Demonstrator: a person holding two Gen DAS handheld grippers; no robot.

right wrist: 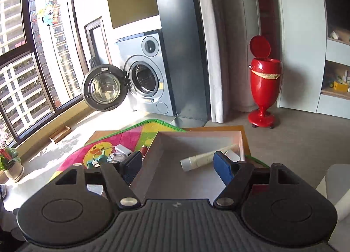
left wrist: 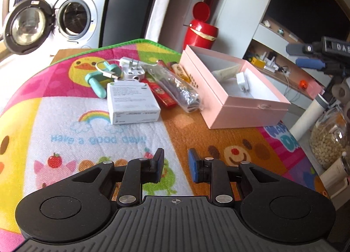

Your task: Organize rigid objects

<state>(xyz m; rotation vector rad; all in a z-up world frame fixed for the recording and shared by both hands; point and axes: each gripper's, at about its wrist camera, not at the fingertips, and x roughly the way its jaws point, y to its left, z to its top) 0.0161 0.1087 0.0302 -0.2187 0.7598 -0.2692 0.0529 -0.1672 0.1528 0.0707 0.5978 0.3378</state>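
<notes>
Pink box (left wrist: 242,107) sat open on the mat (left wrist: 65,125), holding a white tube (right wrist: 201,159); both the left gripper (left wrist: 175,164) and right gripper (right wrist: 179,164) had fingers spread, empty.

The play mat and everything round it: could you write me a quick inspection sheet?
Surface: colourful mat over a table.
Job's things: pink box, open, holding a tube and a white plug; white box, charger, teal toy, packets outside.
Clutter: nothing seen.
Tools: left tool open, empty; right tool open above the pink box.
Cables: short USB lead.
Surroundings: washer, door open; red bin.
</notes>
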